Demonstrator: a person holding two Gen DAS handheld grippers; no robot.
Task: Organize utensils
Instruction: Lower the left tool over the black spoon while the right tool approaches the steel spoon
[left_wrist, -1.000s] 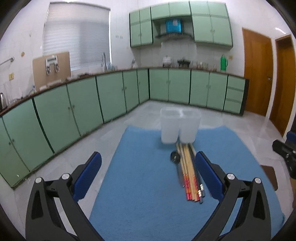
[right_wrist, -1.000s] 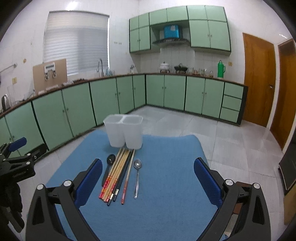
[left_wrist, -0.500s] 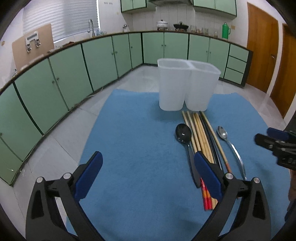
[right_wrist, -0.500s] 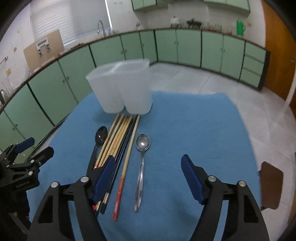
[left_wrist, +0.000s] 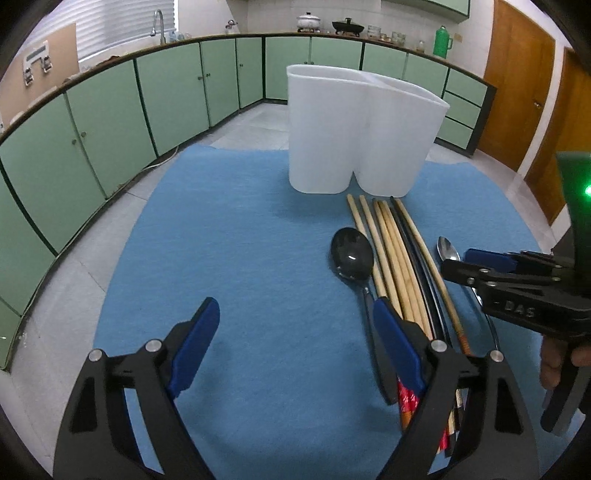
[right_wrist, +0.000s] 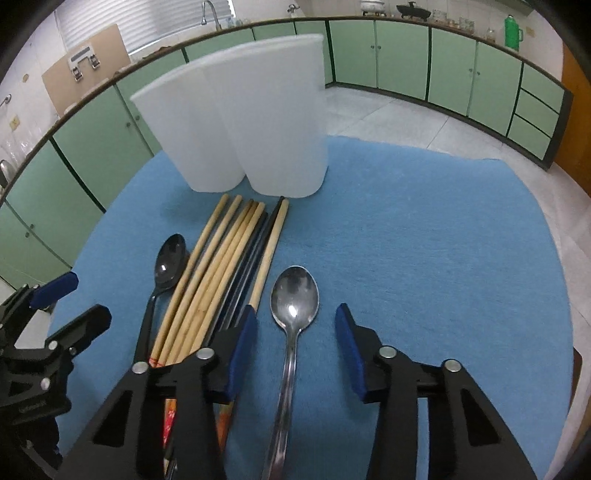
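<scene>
While chopsticks (right_wrist: 218, 273) lie beside it, white two-compartment holder (right_wrist: 251, 122), interior hidden

Green cabinets (left_wrist: 177, 92) under a curved counter, pale tiled floor (right_wrist: 399, 114), wooden doors (left_wrist: 517, 74), blinded window (left_wrist: 122, 26).

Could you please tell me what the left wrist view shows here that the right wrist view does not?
Only the left wrist view shows a wooden door and a hand holding the right gripper, and the container's open top. Only the right wrist view shows the silver spoon's whole bowl, between closing fingers. Both show the chopsticks, black spoon and blue mat.
</scene>
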